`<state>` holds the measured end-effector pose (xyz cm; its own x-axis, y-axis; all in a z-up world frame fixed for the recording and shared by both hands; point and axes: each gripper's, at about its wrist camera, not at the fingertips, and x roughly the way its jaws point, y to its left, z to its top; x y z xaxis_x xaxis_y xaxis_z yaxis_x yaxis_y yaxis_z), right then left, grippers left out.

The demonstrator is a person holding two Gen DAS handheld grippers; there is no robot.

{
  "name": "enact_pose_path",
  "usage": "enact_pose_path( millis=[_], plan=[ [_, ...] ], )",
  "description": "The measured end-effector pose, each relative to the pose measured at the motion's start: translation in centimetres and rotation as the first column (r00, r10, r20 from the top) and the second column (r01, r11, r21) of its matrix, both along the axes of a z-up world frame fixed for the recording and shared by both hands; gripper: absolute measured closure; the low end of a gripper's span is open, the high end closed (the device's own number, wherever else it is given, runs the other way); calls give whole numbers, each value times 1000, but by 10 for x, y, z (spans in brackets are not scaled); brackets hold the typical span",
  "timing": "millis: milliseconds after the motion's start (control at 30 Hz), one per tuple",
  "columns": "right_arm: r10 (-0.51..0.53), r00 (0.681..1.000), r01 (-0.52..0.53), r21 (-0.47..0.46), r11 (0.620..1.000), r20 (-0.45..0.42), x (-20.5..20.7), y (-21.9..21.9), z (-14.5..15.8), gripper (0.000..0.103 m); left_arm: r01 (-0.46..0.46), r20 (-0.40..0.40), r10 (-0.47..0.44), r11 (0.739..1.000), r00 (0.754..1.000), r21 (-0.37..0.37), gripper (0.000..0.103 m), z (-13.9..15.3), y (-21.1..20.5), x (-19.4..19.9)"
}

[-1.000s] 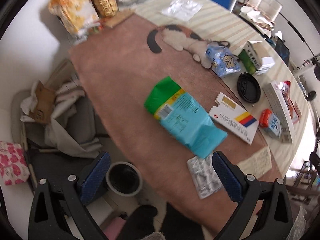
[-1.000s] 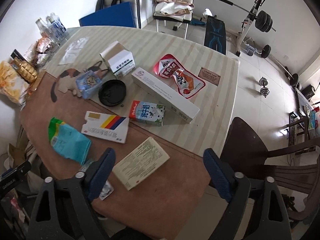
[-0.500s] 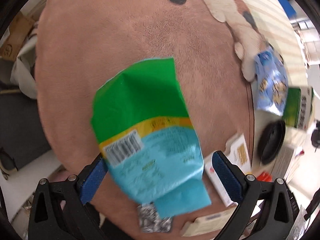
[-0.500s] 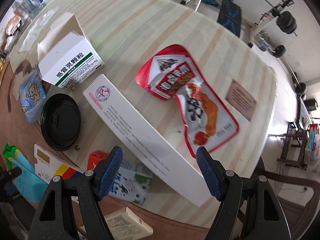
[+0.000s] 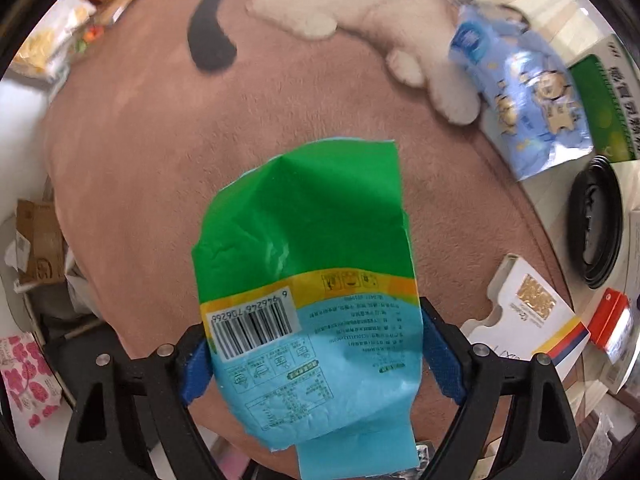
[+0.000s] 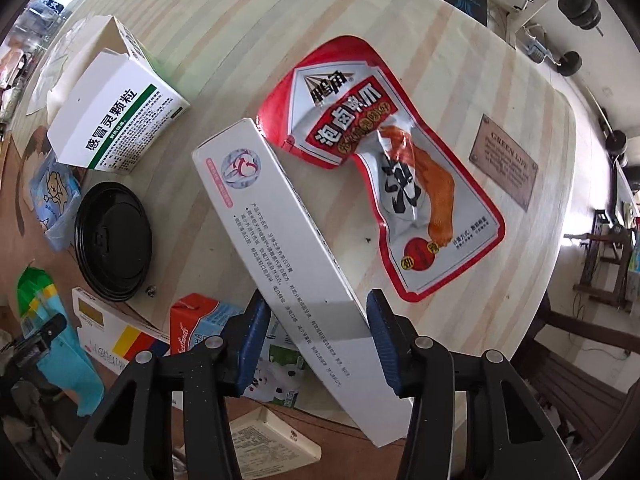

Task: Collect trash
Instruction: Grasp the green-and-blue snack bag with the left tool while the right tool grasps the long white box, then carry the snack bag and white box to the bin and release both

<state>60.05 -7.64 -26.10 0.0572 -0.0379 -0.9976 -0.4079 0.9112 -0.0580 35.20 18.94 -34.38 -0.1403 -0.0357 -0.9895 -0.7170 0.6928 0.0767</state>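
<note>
Both my grippers had dropped from above the table. My left gripper was closing around the crumpled green-and-blue plastic bag at six o'clock, pads seemingly touching. My right gripper was closing on the long white cardboard box; both pickups looked imminent.

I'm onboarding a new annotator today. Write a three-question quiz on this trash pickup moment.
1. True or false: the long white box lies between the right gripper pads.
2. Which packet sits between the left gripper pads? A) red and silver snack pouch B) green and blue packet C) blue cartoon bag
3. Fill in: the black round lid lies beside the green-striped white ____.

Key: 1 true; 2 B; 3 box.
</note>
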Motion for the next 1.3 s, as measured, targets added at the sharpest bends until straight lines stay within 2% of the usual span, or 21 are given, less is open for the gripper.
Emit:
enact_pose_path(
  millis=[33,133,233,267,400,733,867,933,967,1133,1300],
  plan=[
    [4,1000,-4,-2,1000,2,-1,0,-1,49,-28,4,28,1000,1000,-5,12,1,6,-1],
    [19,1000,-18,-27,999,2,1,-3,-10,48,-85,22,86,996,996,-34,14,6,16,-5],
    [39,999,-39,-55,998,7,-5,-4,-26,51,-68,48,68,998,997,0,18,19,18,-13],
    [46,999,-45,-54,997,10,-7,-3,-28,52,-60,55,59,998,997,8,19,21,17,-28],
    [67,997,-64,-56,996,48,-16,-2,-24,56,-33,76,29,998,997,51,19,51,13,-23],
    [35,987,-38,19,999,159,-41,-17,33,60,33,160,-57,989,985,145,19,141,-2,-23],
    [28,980,-39,51,998,196,-52,-14,66,60,31,228,-70,985,971,172,19,157,-16,-29],
    [27,979,-44,79,996,204,-63,-10,85,60,30,274,-81,983,958,184,19,145,-42,-49],
    [28,978,-49,95,994,208,-67,-8,94,60,30,293,-86,982,952,188,19,153,-44,-58],
    [50,977,-87,174,981,206,-131,7,128,61,13,372,-89,979,924,202,19,169,-49,-110],
    [117,978,-157,236,959,172,-243,33,136,61,-22,396,-57,981,916,192,19,175,-46,-198]
  ],
)
